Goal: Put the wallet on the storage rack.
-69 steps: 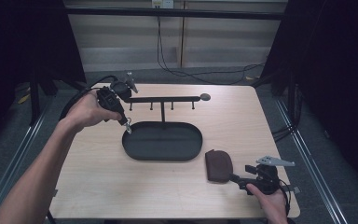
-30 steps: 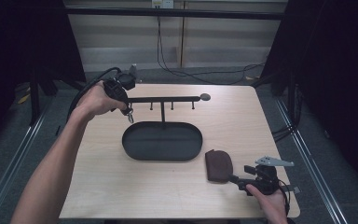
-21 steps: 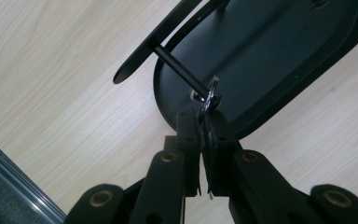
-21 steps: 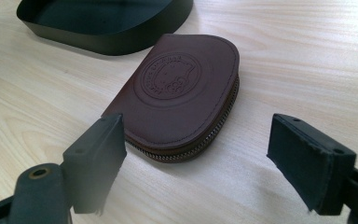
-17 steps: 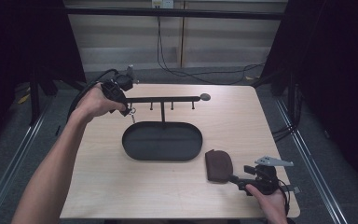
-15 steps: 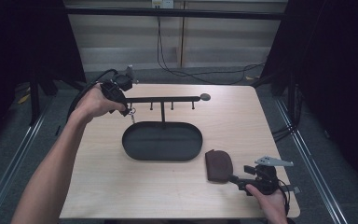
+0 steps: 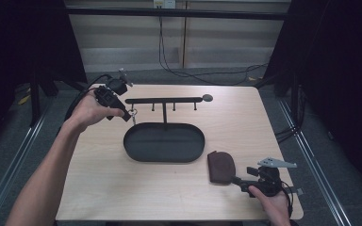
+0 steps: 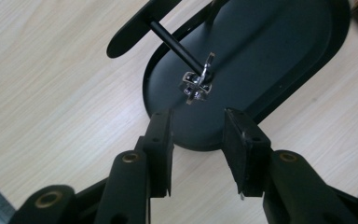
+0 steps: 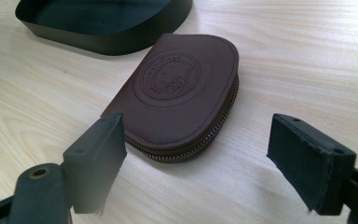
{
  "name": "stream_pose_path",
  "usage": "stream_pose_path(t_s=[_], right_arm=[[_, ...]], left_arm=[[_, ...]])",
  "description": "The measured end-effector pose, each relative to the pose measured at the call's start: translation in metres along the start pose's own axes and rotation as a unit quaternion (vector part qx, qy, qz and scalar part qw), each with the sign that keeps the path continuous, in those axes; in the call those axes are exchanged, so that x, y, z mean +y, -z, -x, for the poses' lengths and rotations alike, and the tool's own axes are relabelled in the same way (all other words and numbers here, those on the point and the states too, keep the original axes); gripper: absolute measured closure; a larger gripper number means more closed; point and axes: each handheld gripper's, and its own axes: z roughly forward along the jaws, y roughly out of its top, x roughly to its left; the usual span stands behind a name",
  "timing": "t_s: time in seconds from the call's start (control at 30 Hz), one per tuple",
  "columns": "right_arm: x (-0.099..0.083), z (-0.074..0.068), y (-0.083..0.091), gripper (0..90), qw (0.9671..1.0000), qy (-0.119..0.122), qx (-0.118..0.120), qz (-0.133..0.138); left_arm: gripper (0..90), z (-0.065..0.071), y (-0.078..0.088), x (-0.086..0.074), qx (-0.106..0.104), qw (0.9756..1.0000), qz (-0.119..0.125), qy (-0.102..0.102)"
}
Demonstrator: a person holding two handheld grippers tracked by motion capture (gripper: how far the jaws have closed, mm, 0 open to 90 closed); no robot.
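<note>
A wooden table point(image 7: 122, 188) carries a black oval tray point(image 7: 164, 141) with a post and a hooked crossbar point(image 7: 164, 100). The left gripper view shows a small silvery metal piece point(image 8: 197, 84) hanging on a peg above the tray; from the high view it is just a glint beside the left gripper point(image 7: 128, 114), whose jaws stand apart and empty. The right gripper view reveals an embossed round emblem and zip edge on the brown leather pouch point(image 9: 179, 93), lying flat just right of the tray. The right gripper point(image 7: 235, 179) is spread wide before it, apart.
</note>
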Motion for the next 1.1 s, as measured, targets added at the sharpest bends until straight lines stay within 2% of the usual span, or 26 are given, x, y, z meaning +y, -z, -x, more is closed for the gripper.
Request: stream_pose_path(t_s=[0.13, 0.17, 0.2, 0.3, 0.47, 0.63, 0.7, 0.77, 0.87, 0.93, 1.03, 1.1], right_arm=[[0.000, 0.000, 0.000, 19.0, 1.0000, 0.001, 0.000, 0.001], [0.000, 0.000, 0.000, 18.9, 1.0000, 0.001, 0.000, 0.001], [0.000, 0.000, 0.000, 18.9, 1.0000, 0.001, 0.000, 0.001], [0.000, 0.000, 0.000, 18.9, 1.0000, 0.000, 0.000, 0.000], [0.000, 0.000, 0.000, 18.9, 1.0000, 0.001, 0.001, 0.002], [0.000, 0.000, 0.000, 18.8, 1.0000, -0.002, 0.002, 0.001], [0.000, 0.000, 0.000, 18.9, 1.0000, -0.001, 0.002, 0.002], [0.000, 0.000, 0.000, 18.9, 1.0000, 0.001, 0.002, 0.002], [0.000, 0.000, 0.001, 18.9, 1.0000, -0.002, 0.001, 0.004], [0.000, 0.001, 0.000, 18.9, 1.0000, -0.003, 0.002, 0.004], [0.000, 0.001, 0.000, 18.9, 1.0000, -0.004, 0.001, 0.006], [0.000, 0.002, 0.001, 18.9, 1.0000, -0.005, 0.002, 0.008]], left_arm=[[53.3, 0.001, 0.003, -0.010, -0.020, 0.9994, 0.026, 0.007], [51.6, 0.001, 0.003, -0.010, -0.020, 0.9994, 0.026, 0.007], [48.0, 0.004, 0.000, -0.018, -0.021, 0.9987, 0.042, 0.019], [44.4, 0.005, -0.003, -0.029, -0.024, 0.9976, 0.061, 0.023], [36.9, 0.005, -0.011, -0.042, -0.016, 0.9971, 0.067, 0.030], [27.6, 0.006, -0.017, -0.056, -0.028, 0.9930, 0.104, 0.048], [24.4, 0.008, -0.020, -0.063, -0.022, 0.9918, 0.116, 0.049], [18.0, 0.008, -0.025, -0.072, -0.042, 0.9896, 0.127, 0.054], [21.1, 0.010, -0.032, -0.083, -0.045, 0.9884, 0.136, 0.052], [20.0, 0.013, -0.036, -0.092, -0.042, 0.9874, 0.140, 0.061], [20.1, 0.018, -0.041, -0.104, -0.042, 0.9857, 0.155, 0.053], [19.8, 0.023, -0.044, -0.114, -0.037, 0.9824, 0.174, 0.056]])
